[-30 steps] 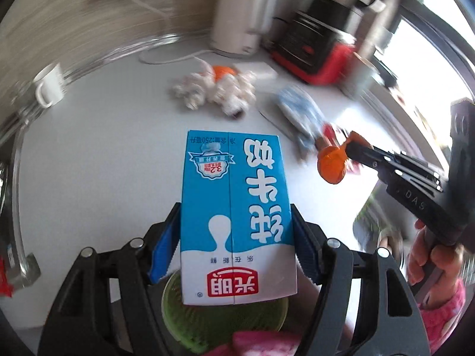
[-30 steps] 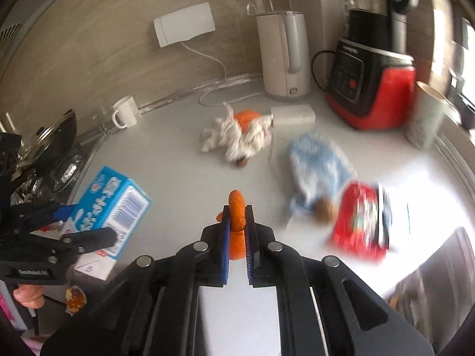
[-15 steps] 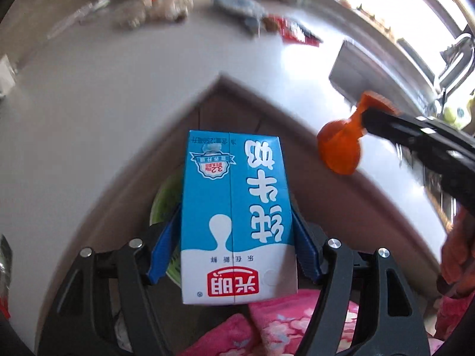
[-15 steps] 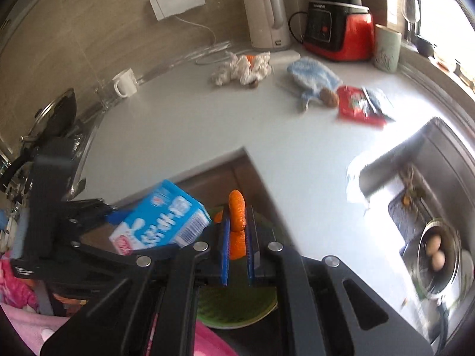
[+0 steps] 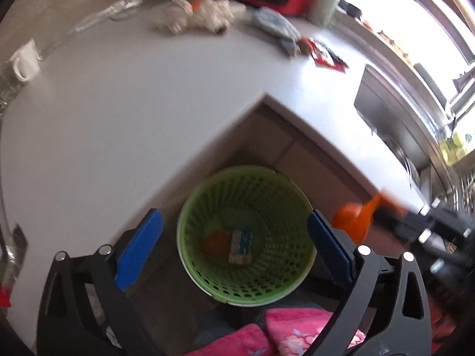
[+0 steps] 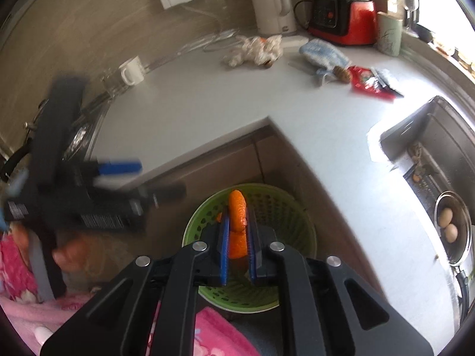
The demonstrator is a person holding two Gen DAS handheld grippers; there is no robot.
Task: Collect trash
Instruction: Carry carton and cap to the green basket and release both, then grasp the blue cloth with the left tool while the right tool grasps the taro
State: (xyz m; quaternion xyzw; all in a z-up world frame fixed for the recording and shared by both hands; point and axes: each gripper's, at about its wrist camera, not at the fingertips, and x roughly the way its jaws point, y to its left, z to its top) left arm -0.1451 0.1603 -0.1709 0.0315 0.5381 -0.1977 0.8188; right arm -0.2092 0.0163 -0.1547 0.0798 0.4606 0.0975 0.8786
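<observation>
Orange peel (image 6: 236, 207): light, soft, slippery scrap, pinched mid-strip as right gripper (image 6: 236, 255) fingers ease apart over green basket (image 6: 299, 222); left gripper (image 5: 234, 237) fingers opening, empty.

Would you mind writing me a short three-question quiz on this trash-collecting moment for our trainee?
1. True or false: the milk carton lies inside the green basket.
2. What is between the right gripper's fingers?
3. Which stands on the counter? A) a bowl of eggs B) a white mug C) a broom

Key: 1 true; 2 an orange peel, with the jaws opening; 3 B.
</observation>
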